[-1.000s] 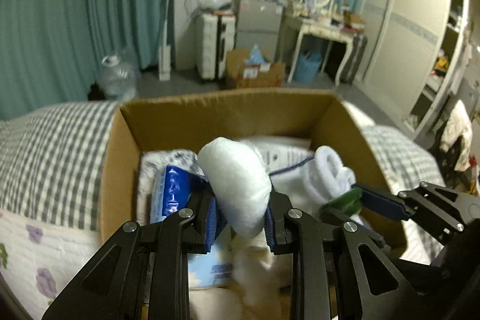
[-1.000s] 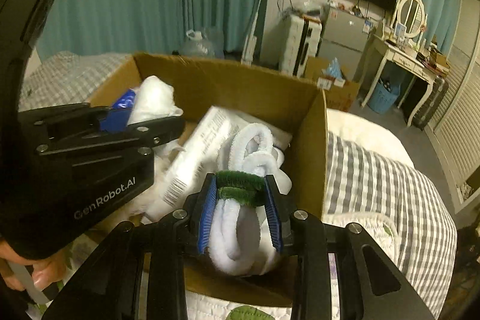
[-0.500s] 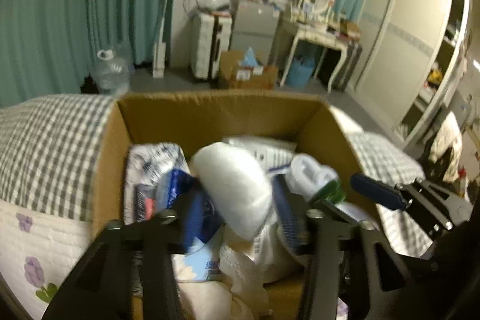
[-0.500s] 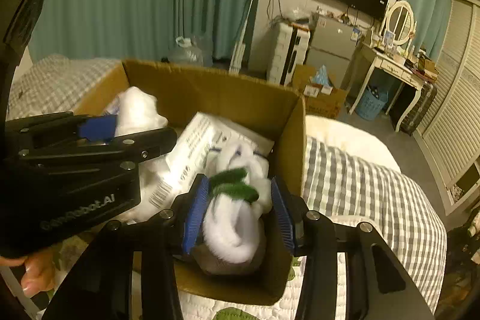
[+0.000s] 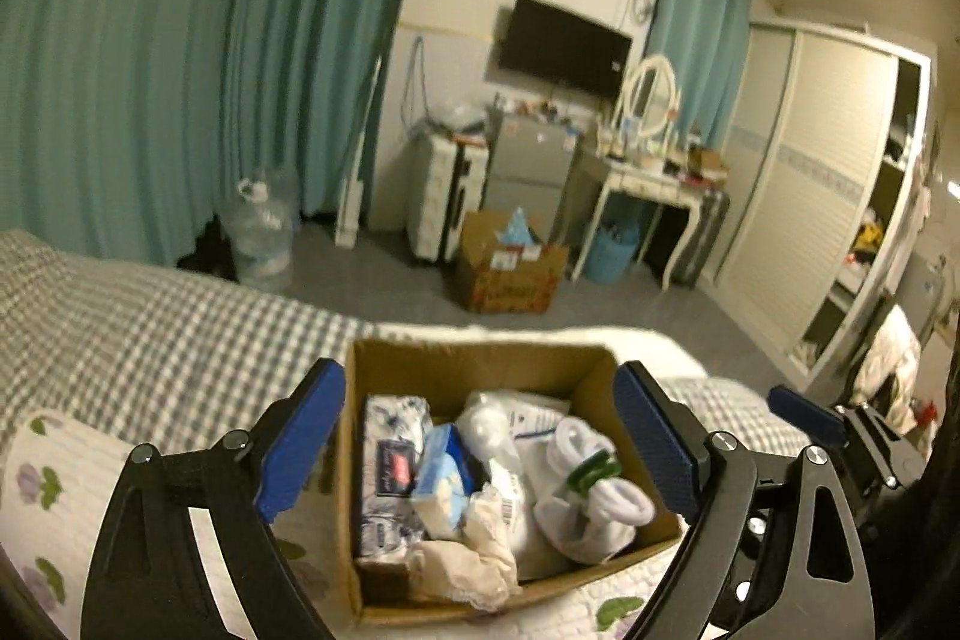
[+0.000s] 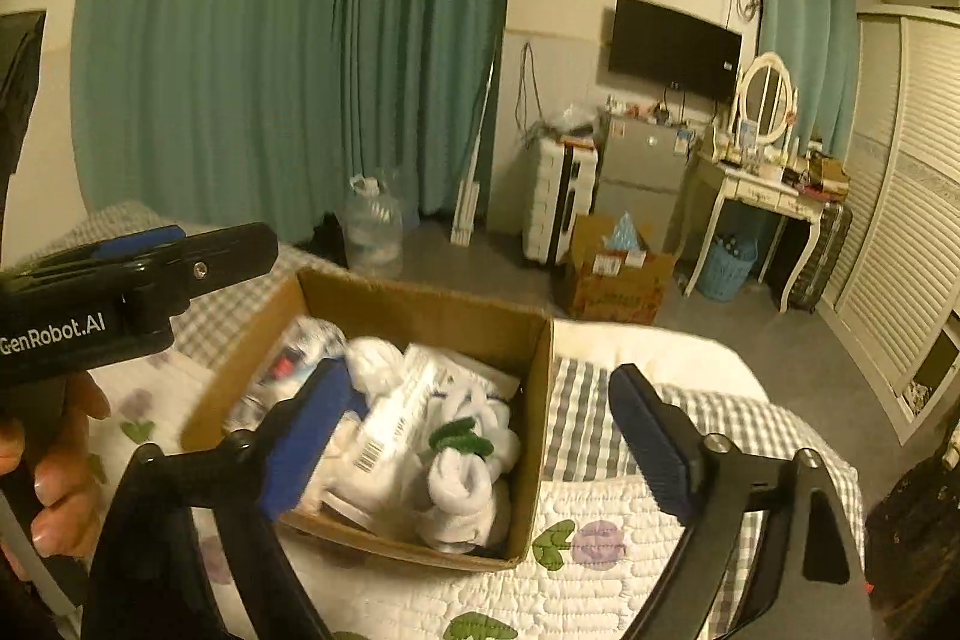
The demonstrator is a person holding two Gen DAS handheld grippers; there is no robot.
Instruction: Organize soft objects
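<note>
An open cardboard box stands on the quilted bed and holds several soft things. A white padded bundle lies in its middle, and a white rolled cloth with a green tie lies at its right. My left gripper hangs above and in front of the box, its jaws opening wide with nothing between them. My right gripper is likewise raised over the box, jaws opening and bare, with the green-tied roll lying loose below it.
The box also holds a patterned tissue pack, a blue packet, a barcoded white pack and a beige cloth. A hand holds the left gripper. The checked bedcover lies left; a floor box and dressing table stand beyond.
Both grippers let go: the left released the white bundle, the right the green-tied roll, and both things now lie in the box. Both grippers opened wide, rose and drew back.
</note>
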